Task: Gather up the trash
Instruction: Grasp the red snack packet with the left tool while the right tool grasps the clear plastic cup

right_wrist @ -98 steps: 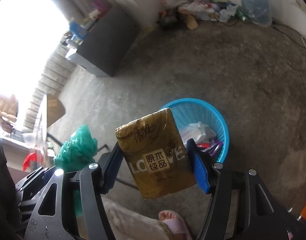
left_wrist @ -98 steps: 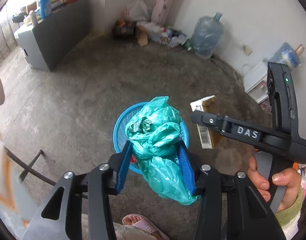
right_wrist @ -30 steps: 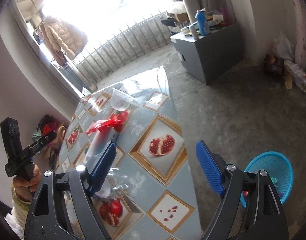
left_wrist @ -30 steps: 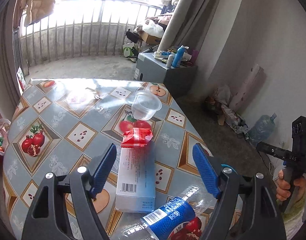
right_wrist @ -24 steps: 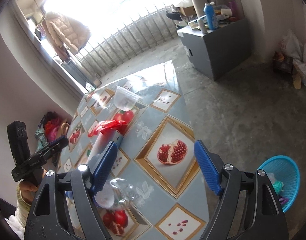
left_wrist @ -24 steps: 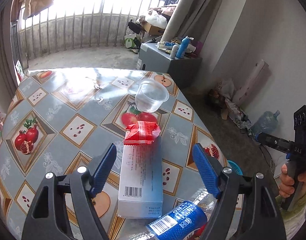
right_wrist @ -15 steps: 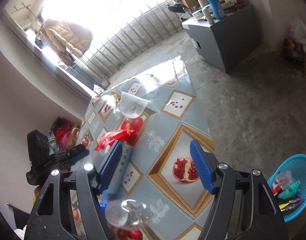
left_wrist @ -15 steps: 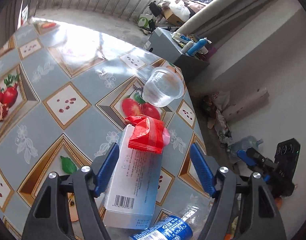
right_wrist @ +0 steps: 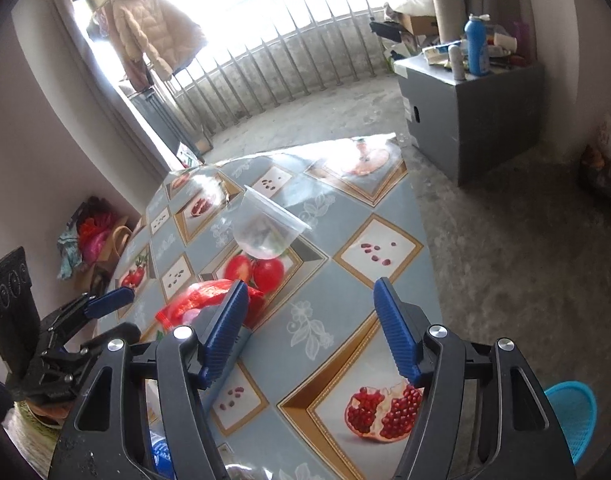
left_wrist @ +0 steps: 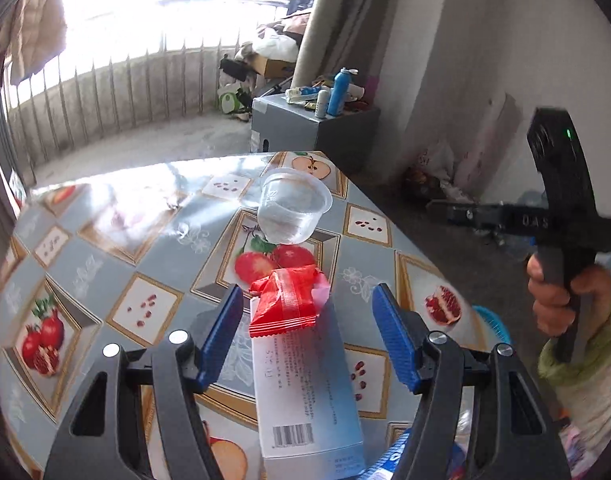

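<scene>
Two grippers, left gripper (left_wrist: pixel 307 334) and right gripper (right_wrist: pixel 311 330), close empty-jawed above the box (left_wrist: pixel 305 392), lying lengthwise toward the cup (left_wrist: pixel 293 210), table edge (right_wrist: pixel 427 248) nearby.

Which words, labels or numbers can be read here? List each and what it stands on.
"DAS": blurred but legible, on the arm of the right tongs in the left wrist view.
Carton: barcode and lines of small print, too small to read.
Red wrapper: no readable text.
Blue-labelled bottle: mostly hidden, unreadable.
</scene>
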Motion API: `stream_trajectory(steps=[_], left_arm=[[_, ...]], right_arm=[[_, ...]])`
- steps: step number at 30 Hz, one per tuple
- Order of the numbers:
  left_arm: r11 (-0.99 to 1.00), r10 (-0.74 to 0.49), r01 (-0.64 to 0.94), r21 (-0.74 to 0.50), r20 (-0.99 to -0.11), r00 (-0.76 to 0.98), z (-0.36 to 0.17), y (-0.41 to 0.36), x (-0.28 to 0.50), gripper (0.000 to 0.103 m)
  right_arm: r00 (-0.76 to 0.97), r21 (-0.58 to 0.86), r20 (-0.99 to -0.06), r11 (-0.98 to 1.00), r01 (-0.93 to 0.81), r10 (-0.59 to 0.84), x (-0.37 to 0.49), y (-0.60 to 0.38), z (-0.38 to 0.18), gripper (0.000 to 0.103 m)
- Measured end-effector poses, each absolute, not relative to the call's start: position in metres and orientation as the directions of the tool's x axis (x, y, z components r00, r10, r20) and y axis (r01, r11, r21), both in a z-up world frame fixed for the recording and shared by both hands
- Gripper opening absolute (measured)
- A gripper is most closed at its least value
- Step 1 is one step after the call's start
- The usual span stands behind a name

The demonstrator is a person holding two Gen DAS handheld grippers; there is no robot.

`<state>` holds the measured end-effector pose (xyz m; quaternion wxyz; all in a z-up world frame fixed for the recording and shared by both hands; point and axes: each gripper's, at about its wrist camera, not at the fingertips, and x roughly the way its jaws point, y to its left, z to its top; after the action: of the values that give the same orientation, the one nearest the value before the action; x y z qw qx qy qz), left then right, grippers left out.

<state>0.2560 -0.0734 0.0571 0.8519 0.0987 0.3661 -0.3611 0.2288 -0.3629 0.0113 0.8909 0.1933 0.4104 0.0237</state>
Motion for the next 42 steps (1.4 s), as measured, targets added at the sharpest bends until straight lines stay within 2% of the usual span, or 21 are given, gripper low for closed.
stream_trajectory(steps=[4, 7, 8, 12, 19, 25, 36, 42], left_arm=[[0.697, -0.456, 0.714, 0.067, -0.728, 0.513, 0.040, -0.089, 0.254, 0.064], [0.695, -0.426, 0.713, 0.089, -0.748, 0.509, 0.025, -0.098, 0.266, 0.064], [0.705, -0.414, 0.704, 0.088, -0.755, 0.509, 0.020, -0.100, 0.273, 0.059], [0.747, -0.407, 0.665, 0.026, -0.773, 0.487, 0.009, -0.098, 0.298, 0.041], [0.795, -0.444, 0.598, -0.107, -0.773, 0.453, 0.005, -0.084, 0.327, 0.032], [0.828, -0.448, 0.533, -0.172, -0.774, 0.447, 0.005, -0.072, 0.343, 0.029], [0.884, -0.410, 0.412, -0.220, -0.789, 0.457, 0.003, -0.047, 0.363, 0.027], [0.898, -0.396, 0.375, -0.230, -0.792, 0.464, 0.006, -0.037, 0.368, 0.027]], right_arm=[[0.653, 0.379, -0.726, 0.918, 0.118, 0.216, 0.236, -0.362, 0.003, 0.061], [0.647, 0.377, -0.731, 0.918, 0.120, 0.216, 0.238, -0.361, 0.001, 0.061], [0.645, 0.376, -0.733, 0.919, 0.120, 0.215, 0.239, -0.361, 0.001, 0.061], [0.646, 0.364, -0.733, 0.925, 0.111, 0.211, 0.245, -0.361, 0.003, 0.061], [0.644, 0.326, -0.732, 0.944, 0.047, 0.221, 0.277, -0.354, 0.000, 0.061], [0.628, 0.291, -0.743, 0.957, -0.010, 0.232, 0.326, -0.346, -0.010, 0.061], [0.604, 0.382, -0.710, 0.919, -0.100, 0.361, 0.394, -0.318, -0.020, 0.061], [0.542, 0.417, -0.729, 0.899, -0.131, 0.417, 0.423, -0.299, -0.027, 0.058]])
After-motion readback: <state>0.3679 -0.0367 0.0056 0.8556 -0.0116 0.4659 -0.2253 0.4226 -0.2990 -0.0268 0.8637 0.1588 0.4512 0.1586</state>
